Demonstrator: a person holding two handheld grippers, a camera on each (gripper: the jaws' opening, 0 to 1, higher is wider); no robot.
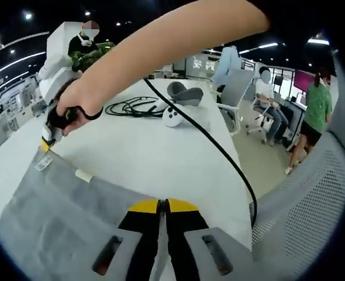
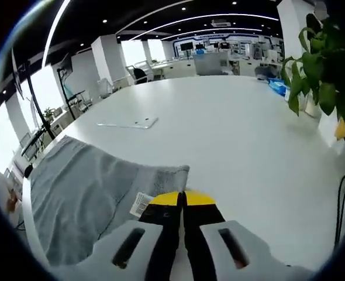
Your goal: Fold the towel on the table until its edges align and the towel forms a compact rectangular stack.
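So the grey towel (image 1: 61, 216) is lying flat on the white table (image 1: 143, 152), spread out along the near edge, not folded over at all as far as I can see. In the left gripper view the left hand-held gripper (image 1: 162, 206) has its yellow-tipped jaws pressed together right at the towel's edge, and the fabric looks pinched between them, though the exact bite is hidden under the tips. Across the towel, the right hand-held gripper (image 1: 45, 143) is down at the far corner, held by the person's hand (image 1: 73, 105) with the forearm reaching across the top of the view. A small white label (image 1: 44, 163) sits on the towel just beside it.

The right gripper view backs that up: the right hand-held gripper (image 2: 182, 199) has its jaws closed on the towel (image 2: 85, 193) corner, with the care label (image 2: 140, 205) touching the left jaw tip.

Other stuff on the table: a coil of black cable (image 1: 131, 107), a grey and white headset-looking thing (image 1: 181, 93) near the far edge, and a round white controller (image 1: 172, 117) just beside it. A flat white tablet-like thing (image 2: 128, 123) lies well apart from the towel in the right gripper view, and a green plant (image 2: 318, 64) stands by the table's edge. A mesh chair (image 1: 301, 216) sits next to the table.
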